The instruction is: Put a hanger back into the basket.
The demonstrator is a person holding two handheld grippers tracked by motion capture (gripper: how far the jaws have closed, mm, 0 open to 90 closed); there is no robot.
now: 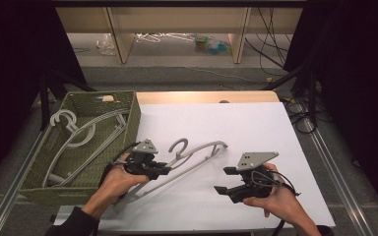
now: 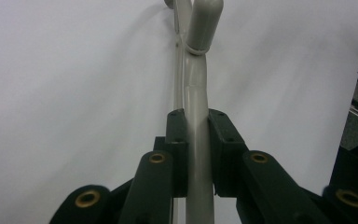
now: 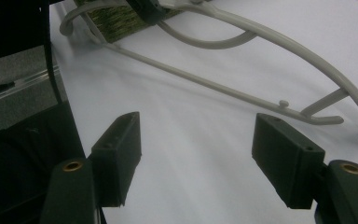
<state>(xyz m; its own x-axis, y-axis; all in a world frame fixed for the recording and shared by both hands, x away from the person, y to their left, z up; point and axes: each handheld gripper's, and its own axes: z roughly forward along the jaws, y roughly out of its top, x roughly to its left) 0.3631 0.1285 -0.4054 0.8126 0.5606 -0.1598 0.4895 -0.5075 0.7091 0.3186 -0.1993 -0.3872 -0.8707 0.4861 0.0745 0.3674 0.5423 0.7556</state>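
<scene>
L fingers (image 2: 179, 140) clamp hanger (image 1: 192, 160); hook end cut off.

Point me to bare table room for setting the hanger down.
Bare white sheet runs far of the hanger to the back edge, and right of the right gripper. Crowded: the green basket at left, with hangers inside, and around the left gripper clamping the hanger.

We are counting one grey hanger (image 1: 197, 158) lying on the white table (image 1: 256, 128), one green basket (image 1: 130, 115) holding what looks like three more hangers (image 1: 78, 137), though they overlap, and two grippers.
</scene>
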